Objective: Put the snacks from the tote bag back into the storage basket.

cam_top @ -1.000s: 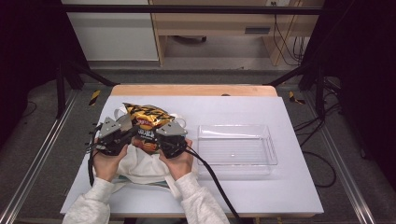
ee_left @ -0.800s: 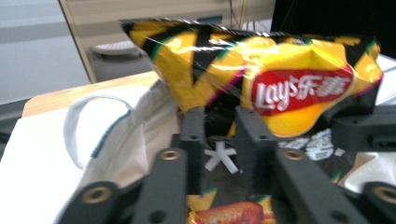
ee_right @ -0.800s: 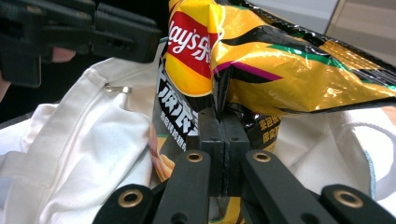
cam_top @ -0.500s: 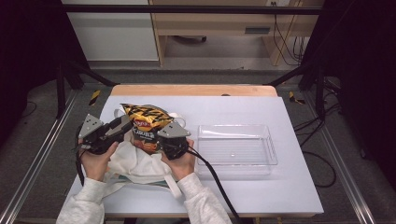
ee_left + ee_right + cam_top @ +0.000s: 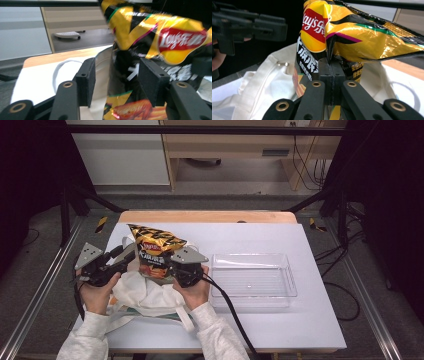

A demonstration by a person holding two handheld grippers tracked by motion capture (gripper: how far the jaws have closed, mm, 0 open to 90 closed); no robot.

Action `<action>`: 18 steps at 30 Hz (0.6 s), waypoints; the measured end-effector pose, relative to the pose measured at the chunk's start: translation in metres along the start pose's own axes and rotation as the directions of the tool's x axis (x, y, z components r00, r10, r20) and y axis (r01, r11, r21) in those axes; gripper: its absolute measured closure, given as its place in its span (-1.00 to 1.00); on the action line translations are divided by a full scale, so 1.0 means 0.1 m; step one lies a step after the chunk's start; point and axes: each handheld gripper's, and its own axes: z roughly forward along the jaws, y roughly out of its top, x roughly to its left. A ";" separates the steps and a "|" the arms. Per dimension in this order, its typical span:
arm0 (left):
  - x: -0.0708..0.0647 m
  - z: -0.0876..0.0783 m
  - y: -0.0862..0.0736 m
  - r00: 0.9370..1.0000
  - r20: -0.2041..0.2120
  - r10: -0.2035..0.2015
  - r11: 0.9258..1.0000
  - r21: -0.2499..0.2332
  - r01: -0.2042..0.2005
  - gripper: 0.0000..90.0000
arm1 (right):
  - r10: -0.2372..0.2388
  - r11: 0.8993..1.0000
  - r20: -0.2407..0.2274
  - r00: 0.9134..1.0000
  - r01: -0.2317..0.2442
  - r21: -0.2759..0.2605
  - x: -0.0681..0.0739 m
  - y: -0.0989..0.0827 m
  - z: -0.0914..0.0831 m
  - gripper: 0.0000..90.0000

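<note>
Right gripper [image 5: 331, 67]: jaws pressed flat together on a fold of the chip bag [image 5: 352, 37], pinching the foil near the bag's lower middle. In the high view this gripper [image 5: 176, 265] sits just right of the bag [image 5: 152, 250], carried by the person's right hand [image 5: 192, 290], with its black cable trailing toward the near edge of the tabletop.

Left gripper [image 5: 116, 80]: jaws stand partly apart and have just been opening. The edge of the chip bag [image 5: 160, 35] and the rim of the white cloth bag [image 5: 102, 65] lie in the gap, but neither pad presses on them; the view is blurred, so contact with the right-hand pad cannot be told for certain. In the high view this gripper [image 5: 127, 257] points at the bag from its left, held in the left hand [image 5: 95, 292] near the left edge of the tabletop.

Chip bag: yellow and black foil with a red logo, upright and tilted, its lower end down in the mouth of the white cloth bag [image 5: 145, 292]. Position: left half of the tabletop, between the two grippers.

White cloth bag: crumpled, lying toward the near left corner of the tabletop [image 5: 280, 320], straps spread toward the near edge.

Clear plastic tray [image 5: 252, 280]: right of centre, just beside the right hand, apart from the chip bag.
</note>
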 end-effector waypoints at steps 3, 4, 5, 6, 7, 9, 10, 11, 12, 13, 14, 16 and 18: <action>0.03 -0.06 -0.01 1.000 -0.011 -0.006 1.000 -0.003 0.006 0.02 | -0.006 1.000 0.002 1.000 0.006 -0.021 0.02 0.08 -0.04 1.00; 0.05 -0.09 -0.01 1.000 -0.016 -0.007 1.000 -0.003 0.007 0.01 | -0.004 0.999 -0.001 1.000 0.004 -0.032 0.02 0.11 -0.06 1.00; 0.06 -0.10 -0.02 1.000 -0.018 -0.008 1.000 -0.004 0.007 0.00 | -0.013 0.999 0.004 1.000 0.013 -0.043 0.02 0.16 -0.10 1.00; 0.07 -0.13 -0.02 1.000 -0.024 -0.005 1.000 -0.004 0.005 -0.01 | -0.018 0.998 0.002 1.000 0.018 -0.057 0.01 0.22 -0.15 1.00; 0.07 -0.14 -0.03 1.000 -0.026 -0.005 1.000 -0.003 0.005 -0.01 | -0.018 0.998 0.002 1.000 0.018 -0.057 0.01 0.22 -0.15 1.00; 0.10 -0.18 -0.05 1.000 -0.028 -0.012 1.000 0.002 0.012 -0.03 | -0.025 0.997 0.004 1.000 0.025 -0.067 0.00 0.28 -0.20 1.00; 0.10 -0.20 -0.06 1.000 -0.028 -0.012 1.000 0.005 0.012 -0.04 | -0.025 0.997 0.003 1.000 0.025 -0.076 -0.01 0.30 -0.23 1.00; 0.11 -0.21 -0.07 0.999 -0.031 -0.012 1.000 0.010 0.012 -0.04 | -0.028 0.996 0.004 1.000 0.028 -0.082 -0.01 0.32 -0.25 1.00; 0.11 -0.21 -0.09 0.999 -0.032 -0.012 1.000 0.019 0.013 -0.05 | -0.033 0.996 0.003 0.999 0.033 -0.086 -0.02 0.35 -0.28 1.00; 0.11 -0.22 -0.11 0.999 -0.031 -0.011 1.000 0.025 0.012 -0.06 | -0.041 0.995 0.003 0.999 0.041 -0.090 -0.03 0.38 -0.31 1.00; 0.10 -0.22 -0.13 0.999 -0.033 -0.010 0.999 0.032 0.011 -0.06 | -0.045 0.995 0.005 0.999 0.045 -0.094 -0.03 0.40 -0.33 1.00; 0.10 -0.22 -0.17 0.999 -0.037 -0.006 0.999 0.049 0.008 -0.06 | -0.054 0.993 0.006 0.999 0.054 -0.102 -0.04 0.44 -0.38 1.00; 0.09 -0.22 -0.20 0.999 -0.035 -0.006 0.998 0.059 0.008 -0.06 | -0.051 0.992 -0.005 0.999 0.051 -0.112 -0.05 0.49 -0.44 1.00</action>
